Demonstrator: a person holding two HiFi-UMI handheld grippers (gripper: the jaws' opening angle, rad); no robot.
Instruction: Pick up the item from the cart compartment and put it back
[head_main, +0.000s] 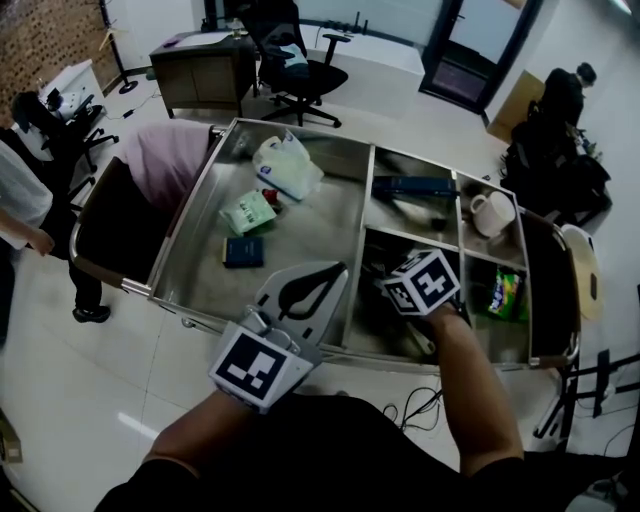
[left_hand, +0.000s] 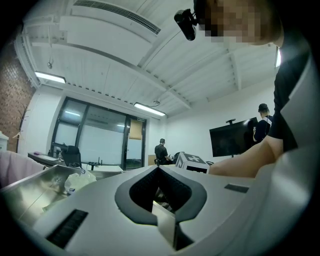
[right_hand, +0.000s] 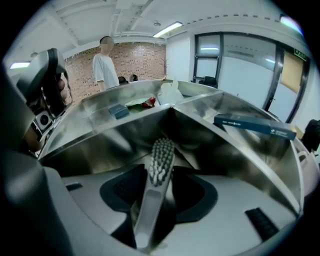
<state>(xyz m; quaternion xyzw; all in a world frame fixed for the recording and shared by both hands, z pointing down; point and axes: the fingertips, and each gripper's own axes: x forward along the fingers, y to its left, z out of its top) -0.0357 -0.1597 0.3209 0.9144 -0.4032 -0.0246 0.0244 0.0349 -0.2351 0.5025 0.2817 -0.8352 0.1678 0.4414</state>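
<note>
A grey toothbrush (right_hand: 161, 160) lies lengthwise between the jaws of my right gripper (right_hand: 163, 171), bristles facing the camera. The jaws stand apart on either side of its handle and the pads do not press on it. In the head view my right gripper (head_main: 424, 283) reaches down into the near middle compartment of the steel cart (head_main: 196, 205), and its marker cube hides the jaws and the brush. My left gripper (head_main: 334, 268) hovers over the cart's near rim, tilted upward, shut with nothing in it; its closed tips (left_hand: 159, 168) point across the room.
The large left bin holds a white plastic bag (head_main: 286, 165), a green packet (head_main: 247, 211) and a dark blue booklet (head_main: 244, 251). A long blue box (head_main: 414, 186), a white mug (head_main: 490, 212) and a green snack pack (head_main: 506, 292) fill other compartments. A person (head_main: 20, 200) stands at the left.
</note>
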